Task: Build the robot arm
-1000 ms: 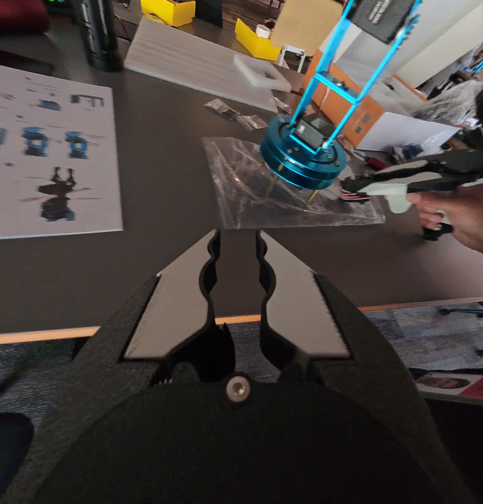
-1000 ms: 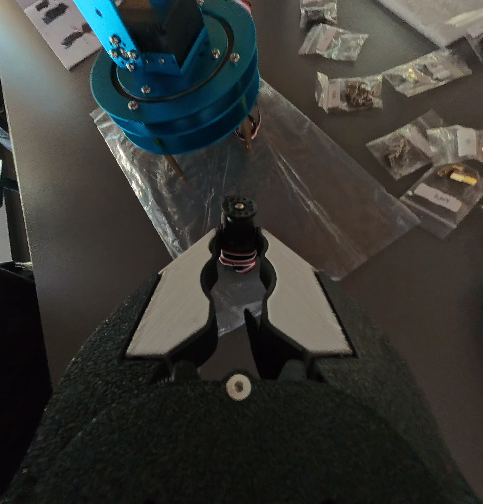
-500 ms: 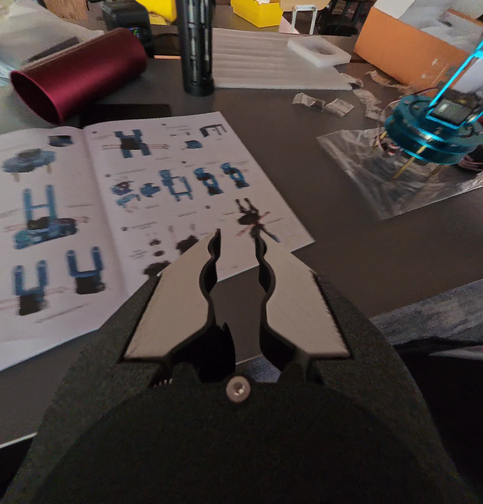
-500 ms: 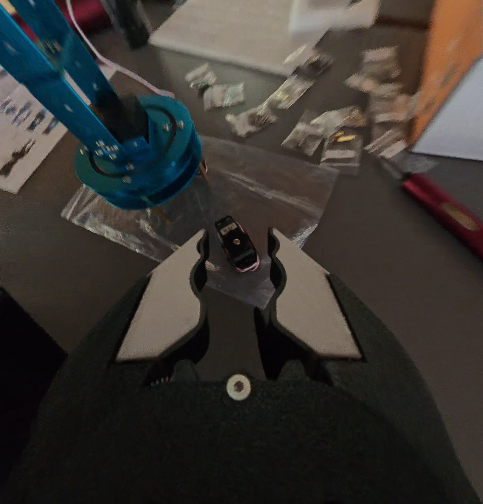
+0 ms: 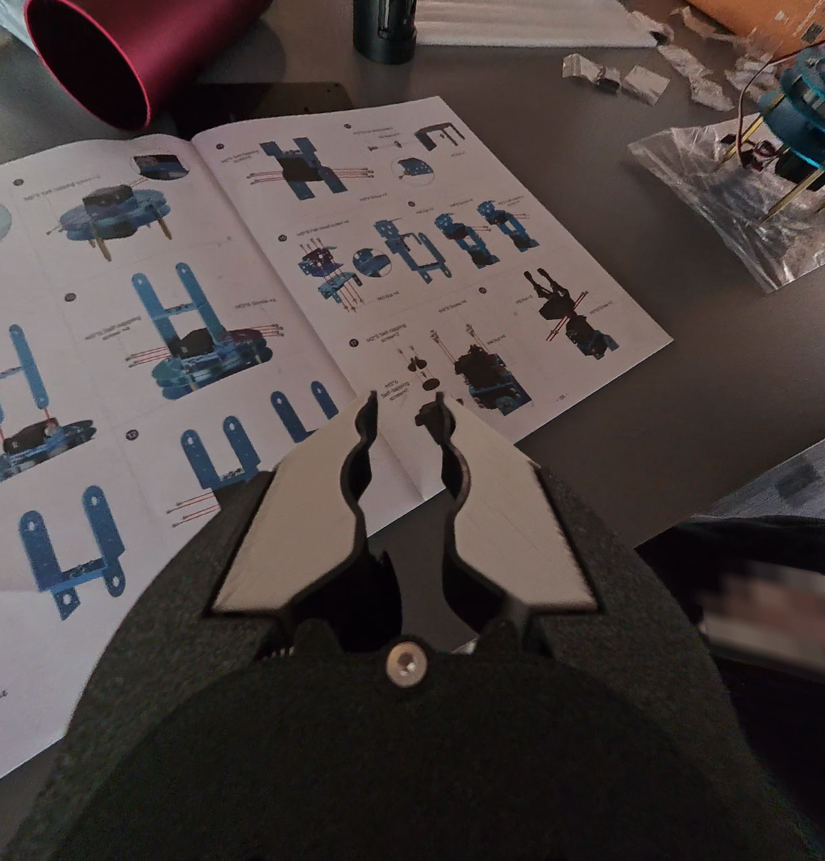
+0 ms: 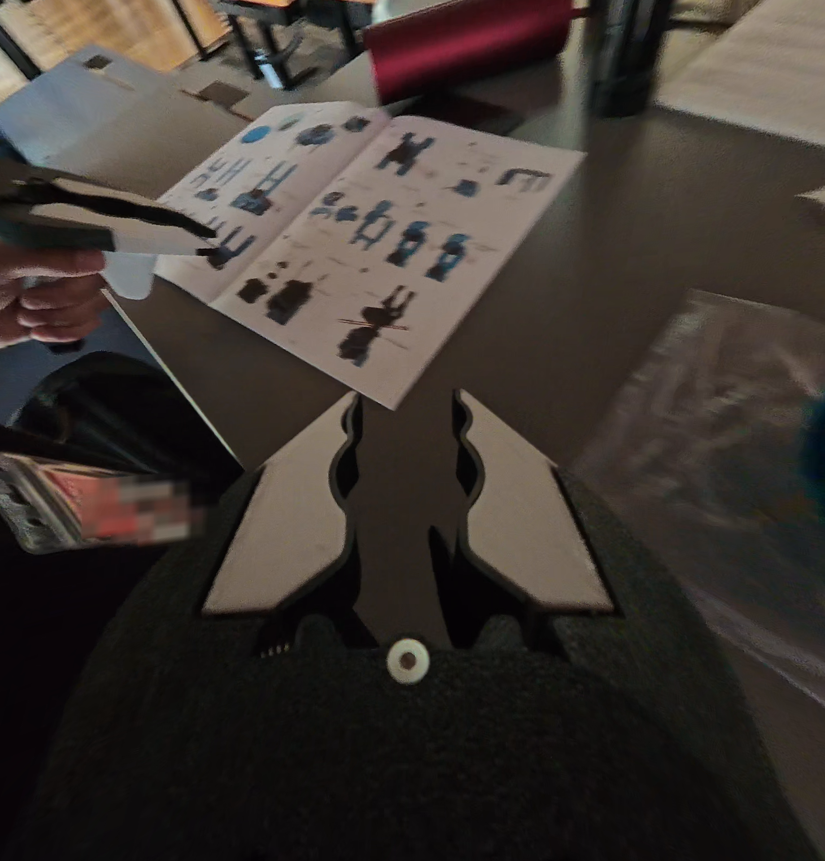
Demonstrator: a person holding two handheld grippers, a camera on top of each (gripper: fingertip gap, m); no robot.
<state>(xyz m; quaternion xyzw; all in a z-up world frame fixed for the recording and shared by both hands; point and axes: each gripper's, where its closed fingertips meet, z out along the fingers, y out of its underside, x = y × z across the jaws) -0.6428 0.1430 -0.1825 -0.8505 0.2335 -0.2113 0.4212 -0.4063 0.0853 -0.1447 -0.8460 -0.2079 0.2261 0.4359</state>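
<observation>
My left gripper (image 5: 406, 405) is open and empty. It hovers over the lower right page of an open instruction booklet (image 5: 270, 261) that lies flat on the dark table. My right gripper (image 6: 405, 405) is open and empty, above bare table just in front of the booklet's near corner (image 6: 378, 233). The right wrist view is blurred. It shows the left gripper (image 6: 121, 223) at the left, held by a hand (image 6: 37, 293), with its tips over the booklet's left page. A blue round assembly on brass legs (image 5: 802, 130) stands on a clear plastic bag (image 5: 727, 223) to the right.
A dark red cylinder (image 5: 121, 60) lies behind the booklet, next to an upright black cylinder (image 5: 387, 28). Small clear parts bags (image 5: 634, 79) and an orange box (image 5: 774, 18) sit at the back right. The table edge (image 5: 680, 522) runs close on my right. Spacing between my two grippers at the tips: around 25 cm.
The right gripper opened, let go of the small black servo on the plastic bag, and swung left toward the booklet. The left gripper swung left from the blue assembly to over the booklet.
</observation>
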